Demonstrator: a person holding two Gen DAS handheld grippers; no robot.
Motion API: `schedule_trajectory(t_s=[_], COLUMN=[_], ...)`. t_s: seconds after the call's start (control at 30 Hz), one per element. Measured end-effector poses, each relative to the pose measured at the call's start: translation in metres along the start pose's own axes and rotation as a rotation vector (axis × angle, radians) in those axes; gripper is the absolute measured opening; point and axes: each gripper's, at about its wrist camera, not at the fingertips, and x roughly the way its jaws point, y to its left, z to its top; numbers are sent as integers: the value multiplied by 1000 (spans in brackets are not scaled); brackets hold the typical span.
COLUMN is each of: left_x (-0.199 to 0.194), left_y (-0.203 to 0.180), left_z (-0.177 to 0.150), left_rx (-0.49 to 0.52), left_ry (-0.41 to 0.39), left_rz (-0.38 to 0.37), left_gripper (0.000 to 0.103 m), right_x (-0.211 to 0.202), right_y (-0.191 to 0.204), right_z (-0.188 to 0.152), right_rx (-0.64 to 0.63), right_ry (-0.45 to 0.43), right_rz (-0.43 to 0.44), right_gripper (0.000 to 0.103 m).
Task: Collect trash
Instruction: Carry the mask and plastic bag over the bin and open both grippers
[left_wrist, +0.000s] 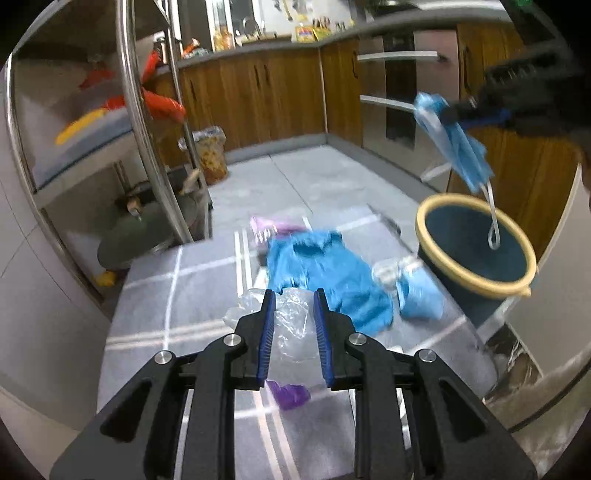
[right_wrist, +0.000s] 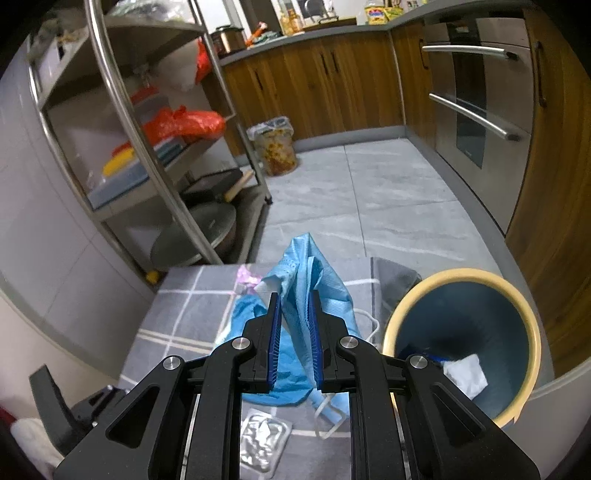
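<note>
My right gripper is shut on a blue face mask and holds it in the air; in the left wrist view the mask hangs from it above the dark bin with a yellow rim. The bin holds white paper and blue scraps. My left gripper has its jaws around a clear plastic bag on the grey checked cloth, with a visible gap each side. A blue glove, a second blue mask and purple wrappers lie nearby.
A silver blister pack lies on the cloth below the right gripper. A steel shelf rack with pans and red bags stands left. A lined floor bin stands by the wooden cabinets. An oven is at the right.
</note>
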Motion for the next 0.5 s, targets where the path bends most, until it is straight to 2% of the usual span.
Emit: schedule_trajectory(t_s=[0.13,0.27,0.5], left_x=[-8,-9,-7], left_y=[1,-8,-49], left_z=[16,25,43], left_rx=[-27,-12,55], left_ry=[-48,-73,-116], left_rz=[-17,-34,-97], left_gripper=[21,21,21], right_x=[-16,-32,-44], right_y=[-14,-37,-79], right_z=[0,-2,-4], right_rx=[42,88,178], right_ry=[-24,-47,-52], right_rz=[-4,-28,-83], right_gripper=[16,16,16])
